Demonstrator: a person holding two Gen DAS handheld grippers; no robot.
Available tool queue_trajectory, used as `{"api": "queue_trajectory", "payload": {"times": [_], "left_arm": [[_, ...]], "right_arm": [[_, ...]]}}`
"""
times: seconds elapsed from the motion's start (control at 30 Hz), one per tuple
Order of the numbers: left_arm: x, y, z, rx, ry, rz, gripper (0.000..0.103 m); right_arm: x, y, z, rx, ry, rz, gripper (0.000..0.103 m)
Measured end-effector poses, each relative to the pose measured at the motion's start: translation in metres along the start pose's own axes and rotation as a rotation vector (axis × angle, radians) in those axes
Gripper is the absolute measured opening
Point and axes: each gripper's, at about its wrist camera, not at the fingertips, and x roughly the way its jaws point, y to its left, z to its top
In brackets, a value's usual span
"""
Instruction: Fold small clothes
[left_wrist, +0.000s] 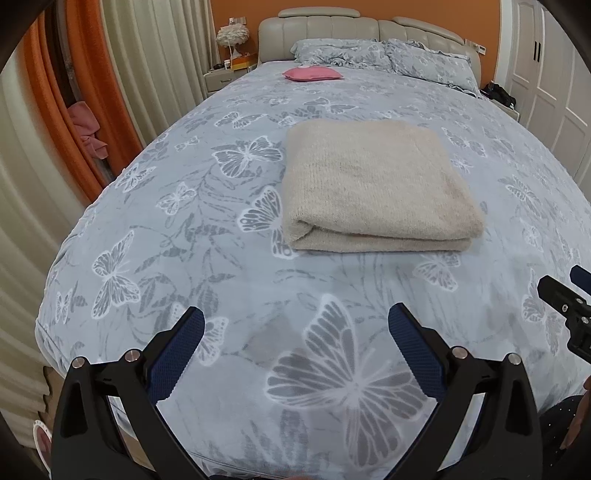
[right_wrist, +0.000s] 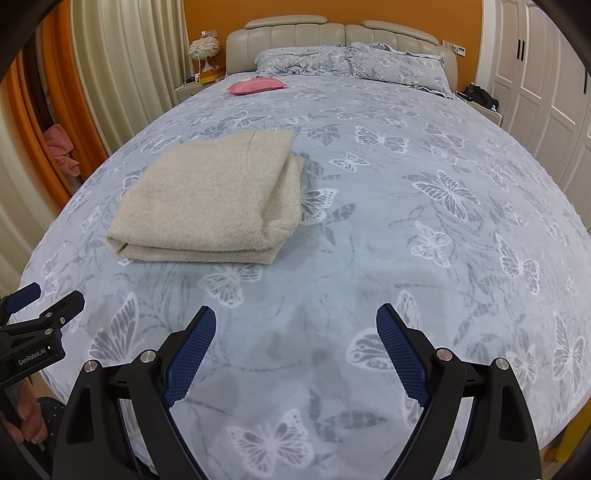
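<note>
1. Sweater (left_wrist: 376, 184), folded into a rectangle, is lying on the bed (left_wrist: 221, 258), beyond both tongs and touching neither.
2. Its folded edge is facing the tongs; its long axis is running toward the headboard (left_wrist: 362, 37).
3. Left tongs (left_wrist: 295, 325) and right tongs (right_wrist: 295, 325) are standing wide apart, holding nothing.

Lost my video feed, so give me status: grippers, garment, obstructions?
Left gripper open, empty. Right gripper open, empty. Beige sweater folded on bedspread, untouched. Nothing between grippers and sweater.

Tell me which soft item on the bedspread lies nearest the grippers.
The folded beige sweater, mid-bed. The pink cushion and the two pillows lie far back by the headboard.
</note>
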Motion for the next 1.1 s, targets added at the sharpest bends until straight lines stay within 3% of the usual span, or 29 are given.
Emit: {"api": "queue_trajectory", "payload": {"times": [0.8,1.1], "left_arm": [[0.0005,-0.004,-0.0012,0.011,0.01,0.0,0.098],[0.0003,-0.0078,-0.0013,0.024,0.012,0.026,0.093]], "right_arm": [[-0.0002,0.0003,-0.0002,-0.001,-0.001,0.0,0.086],[-0.0003,0.0007,-0.0003,-0.002,-0.001,-0.001,0.086]]}}
